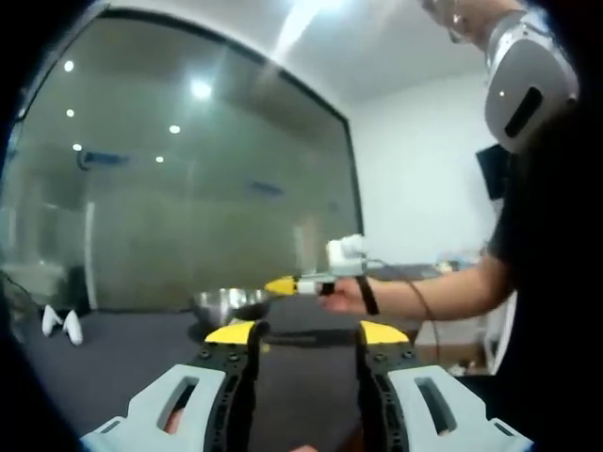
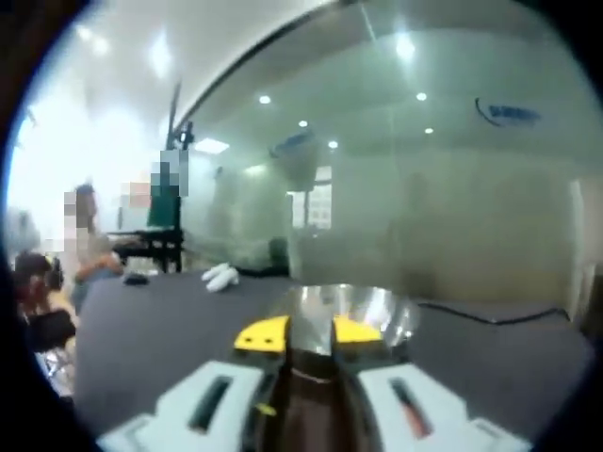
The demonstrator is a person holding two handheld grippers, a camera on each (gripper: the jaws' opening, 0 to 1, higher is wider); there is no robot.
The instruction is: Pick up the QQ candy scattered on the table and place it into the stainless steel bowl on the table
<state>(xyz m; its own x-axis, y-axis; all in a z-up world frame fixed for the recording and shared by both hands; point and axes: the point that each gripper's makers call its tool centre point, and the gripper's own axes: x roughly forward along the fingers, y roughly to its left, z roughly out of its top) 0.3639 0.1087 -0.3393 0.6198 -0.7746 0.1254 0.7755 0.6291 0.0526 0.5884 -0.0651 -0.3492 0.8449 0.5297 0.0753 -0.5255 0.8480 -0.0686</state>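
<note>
Steel bowl (image 2: 350, 311) just past right gripper (image 2: 309, 333), no legible txt.

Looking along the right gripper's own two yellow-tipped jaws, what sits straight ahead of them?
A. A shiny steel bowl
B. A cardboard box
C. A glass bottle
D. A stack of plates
A: in the right gripper view the stainless steel bowl lies just beyond the yellow tips of the right gripper, on the dark table.
</note>
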